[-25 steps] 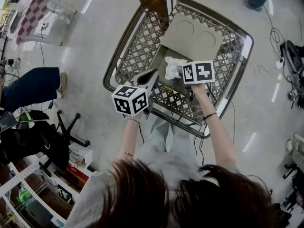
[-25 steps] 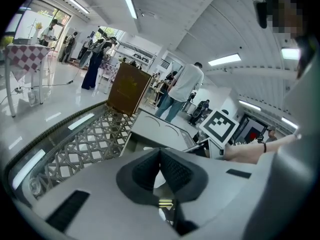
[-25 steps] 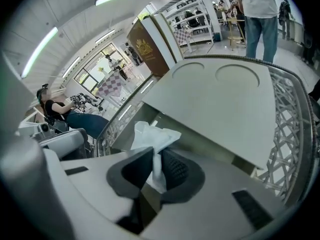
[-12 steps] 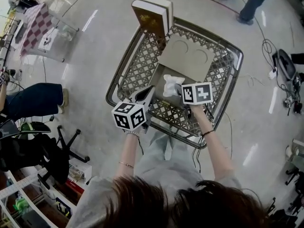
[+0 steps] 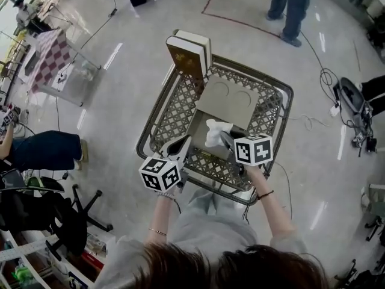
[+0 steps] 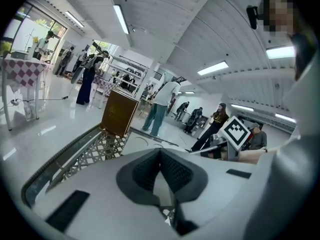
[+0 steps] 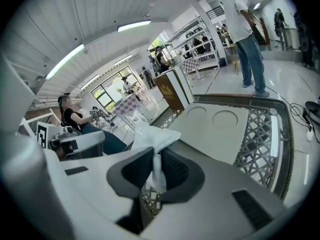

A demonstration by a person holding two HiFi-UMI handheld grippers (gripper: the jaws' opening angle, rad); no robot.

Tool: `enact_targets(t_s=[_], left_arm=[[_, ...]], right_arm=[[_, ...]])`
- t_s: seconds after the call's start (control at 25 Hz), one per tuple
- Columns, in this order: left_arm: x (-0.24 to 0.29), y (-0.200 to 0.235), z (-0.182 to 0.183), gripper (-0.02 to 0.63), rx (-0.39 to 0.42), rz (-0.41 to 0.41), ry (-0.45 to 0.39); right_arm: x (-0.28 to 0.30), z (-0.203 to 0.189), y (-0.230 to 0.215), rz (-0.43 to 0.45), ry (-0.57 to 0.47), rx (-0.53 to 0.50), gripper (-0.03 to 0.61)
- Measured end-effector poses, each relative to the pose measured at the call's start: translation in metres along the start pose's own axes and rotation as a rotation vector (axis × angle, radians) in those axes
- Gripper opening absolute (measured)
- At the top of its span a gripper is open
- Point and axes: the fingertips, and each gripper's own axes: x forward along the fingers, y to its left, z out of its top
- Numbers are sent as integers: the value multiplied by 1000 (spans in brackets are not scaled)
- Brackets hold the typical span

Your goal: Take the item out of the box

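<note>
An open cardboard box (image 5: pixel 200 124) sits inside a metal lattice cart (image 5: pixel 150 134), its beige flap (image 5: pixel 228 98) with two round marks folded back. My right gripper (image 5: pixel 221 138) is shut on a crumpled white item (image 5: pixel 215 130) and holds it just above the box's near end. In the right gripper view the white item (image 7: pixel 150 136) is pinched between the pads of the right gripper (image 7: pixel 156 158), with the flap (image 7: pixel 215 126) beyond. My left gripper (image 5: pixel 183 143) hovers over the cart's near left side, shut and with nothing in it; the left gripper (image 6: pixel 160 154) points along the cart.
A brown upright box (image 5: pixel 186 56) stands on the cart's far left corner. A person's legs (image 5: pixel 293 8) are on the floor beyond the cart. A seated person (image 5: pixel 45 150) and a chair base (image 5: pixel 87 212) are at left. Cables (image 5: pixel 337 101) lie at right.
The head view has tilted up and pulled back, so the cart looks smaller. Both grippers stay over the cart's near end, and the white item remains pinched in the right one.
</note>
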Motion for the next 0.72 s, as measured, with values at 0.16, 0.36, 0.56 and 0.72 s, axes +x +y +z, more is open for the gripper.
enact_targets(t_s=[0.16, 0.36, 0.56, 0.72], left_arm=[[-8, -14, 18, 17, 31, -24, -30], [-15, -29, 40, 17, 76, -53, -65], [-23, -43, 57, 18, 115, -79, -93], [-34, -58, 65, 17, 143, -89, -108]], right_arm=[[-24, 12, 11, 5, -50, -29, 64], [-50, 33, 30, 40, -141, -59, 64], [-74, 49, 43, 52, -226, -86, 64], [-96, 59, 53, 60, -296, -114, 64]])
